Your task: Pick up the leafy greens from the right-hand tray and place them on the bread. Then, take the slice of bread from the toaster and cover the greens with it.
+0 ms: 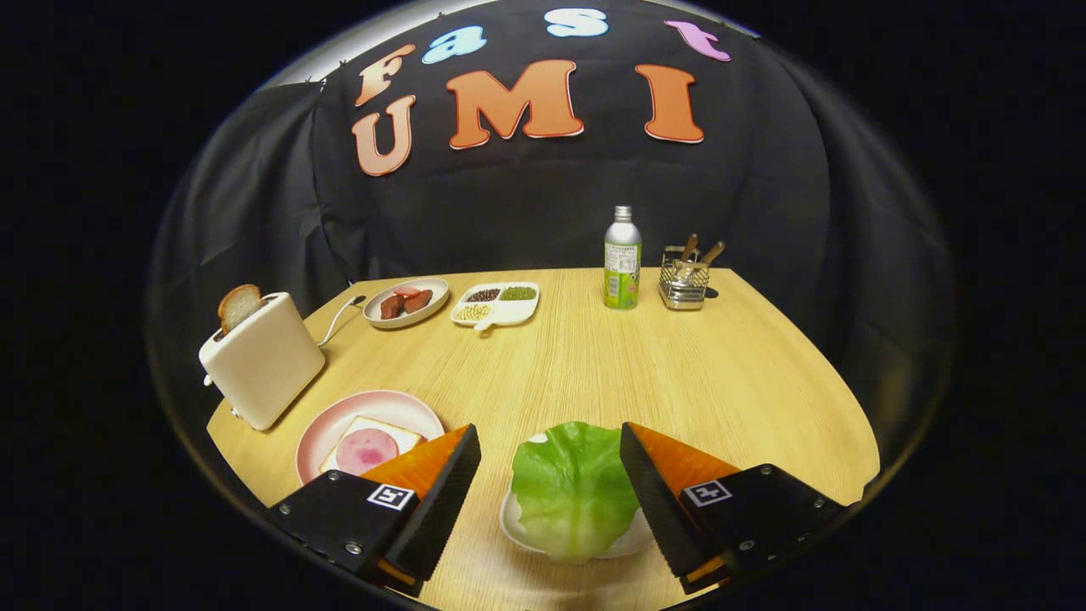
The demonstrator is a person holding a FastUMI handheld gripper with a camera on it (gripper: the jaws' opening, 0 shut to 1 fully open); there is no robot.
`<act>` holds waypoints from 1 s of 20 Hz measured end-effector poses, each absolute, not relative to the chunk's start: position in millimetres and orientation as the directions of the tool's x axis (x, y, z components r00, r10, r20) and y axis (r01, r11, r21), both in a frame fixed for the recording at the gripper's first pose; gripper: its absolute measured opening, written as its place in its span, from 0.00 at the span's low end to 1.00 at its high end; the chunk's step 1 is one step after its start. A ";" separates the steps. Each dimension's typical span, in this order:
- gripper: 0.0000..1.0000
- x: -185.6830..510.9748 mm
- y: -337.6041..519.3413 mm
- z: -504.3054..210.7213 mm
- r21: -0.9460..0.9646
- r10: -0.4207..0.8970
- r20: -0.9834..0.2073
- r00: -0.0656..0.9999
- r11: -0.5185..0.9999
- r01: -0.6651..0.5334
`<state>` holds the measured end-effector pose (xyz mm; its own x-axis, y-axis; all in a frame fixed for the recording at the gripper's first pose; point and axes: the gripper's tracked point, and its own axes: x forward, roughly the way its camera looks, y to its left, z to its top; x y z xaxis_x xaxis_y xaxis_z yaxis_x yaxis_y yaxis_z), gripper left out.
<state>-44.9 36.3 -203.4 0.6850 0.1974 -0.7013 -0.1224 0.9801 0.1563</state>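
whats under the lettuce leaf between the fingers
A small white dish lies under the lettuce leaf; only its rim shows, the rest is covered. The hand-held gripper is open, its fingers either side of the leaf.

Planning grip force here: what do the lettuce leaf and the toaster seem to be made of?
The lettuce leaf, between the open gripper's fingers, has an even glossy sheen, so it is likely a plastic or silicone replica, though real lettuce can't be ruled out. The toaster looks like smooth matte cream plastic or painted metal.

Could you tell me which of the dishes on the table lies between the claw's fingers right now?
The small white dish holding the lettuce leaf sits between the open claw fingers. The pink plate with bread lies beside the toaster; the other two dishes stand far beyond.
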 end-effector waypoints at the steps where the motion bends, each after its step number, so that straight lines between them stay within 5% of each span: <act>1: 0.99 -46.5 35.4 -208.8 0.144 0.191 -0.712 0.676 0.982 -0.126; 20: 0.95 -69.2 32.0 -285.9 0.079 0.133 -0.852 0.506 0.989 -0.127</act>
